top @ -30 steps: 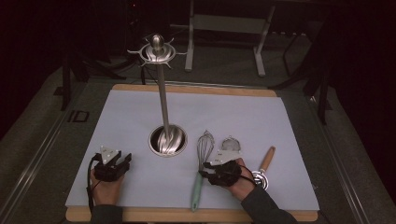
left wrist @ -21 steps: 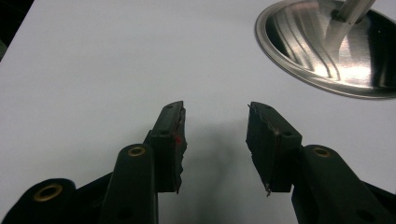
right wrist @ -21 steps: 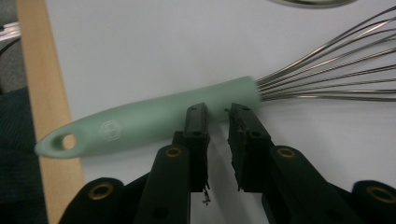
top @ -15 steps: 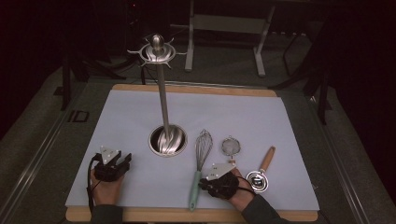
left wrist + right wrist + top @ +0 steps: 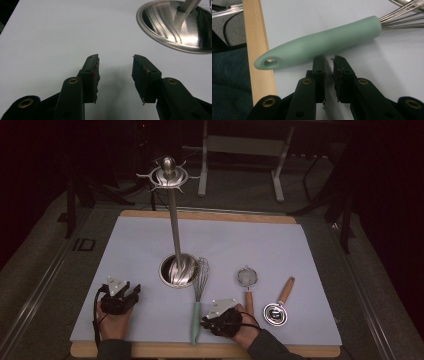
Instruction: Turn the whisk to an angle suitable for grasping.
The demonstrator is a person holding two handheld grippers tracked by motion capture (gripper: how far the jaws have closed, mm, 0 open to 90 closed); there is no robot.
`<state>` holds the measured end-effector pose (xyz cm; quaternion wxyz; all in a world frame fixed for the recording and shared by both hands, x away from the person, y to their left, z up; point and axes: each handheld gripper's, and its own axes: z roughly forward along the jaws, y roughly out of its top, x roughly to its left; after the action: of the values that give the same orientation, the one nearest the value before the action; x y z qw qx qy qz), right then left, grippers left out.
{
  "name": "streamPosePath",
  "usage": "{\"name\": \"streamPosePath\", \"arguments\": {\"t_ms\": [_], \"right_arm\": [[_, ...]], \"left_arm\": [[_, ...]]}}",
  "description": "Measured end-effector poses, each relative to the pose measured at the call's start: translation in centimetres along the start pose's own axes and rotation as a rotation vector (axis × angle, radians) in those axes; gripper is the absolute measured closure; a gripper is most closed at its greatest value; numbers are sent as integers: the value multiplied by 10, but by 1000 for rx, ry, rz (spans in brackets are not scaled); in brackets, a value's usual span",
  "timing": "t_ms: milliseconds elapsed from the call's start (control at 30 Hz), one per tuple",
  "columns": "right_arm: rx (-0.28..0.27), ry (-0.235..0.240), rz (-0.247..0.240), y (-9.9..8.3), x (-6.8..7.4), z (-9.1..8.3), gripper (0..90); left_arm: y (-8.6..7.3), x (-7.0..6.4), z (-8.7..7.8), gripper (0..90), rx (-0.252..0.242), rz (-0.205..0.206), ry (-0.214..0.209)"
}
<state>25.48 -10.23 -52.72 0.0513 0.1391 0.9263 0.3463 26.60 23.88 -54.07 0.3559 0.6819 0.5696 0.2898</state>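
Right gripper view: whisk (image 5: 322,43) lies flat on the worktop (image 5: 362,15), mint handle's hanging-hole end over the wooden front edge. Right gripper (image 5: 328,62) fingers nearly closed, empty, tips just short of the handle. Wires cut off top right. High view: strainer (image 5: 247,280) and measuring cup (image 5: 278,308) beside right hand. Left gripper (image 5: 115,72) fingers apart, empty, near rack base (image 5: 175,27), open room around.

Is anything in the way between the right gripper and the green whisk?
No. The right hand-held gripper points straight at the whisk handle, with bare white mat between them. Its jaws are nearly closed, so they must open wider first. The strainer lies off to the other side.
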Motion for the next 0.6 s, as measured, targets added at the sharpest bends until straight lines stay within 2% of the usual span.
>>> {"name": "streamPosePath", "arguments": {"t_ms": [167,333,600], "right_arm": [[-15,14,-2,9,3,9,792],[-16,24,-25,19,6,18,785],[-55,41,-29,40,6,32,783]], "left_arm": [[0,0,0,570,0,1,-1],[0,0,0,570,-1,2,0],[0,0,0,570,-1,0,-1]]}}
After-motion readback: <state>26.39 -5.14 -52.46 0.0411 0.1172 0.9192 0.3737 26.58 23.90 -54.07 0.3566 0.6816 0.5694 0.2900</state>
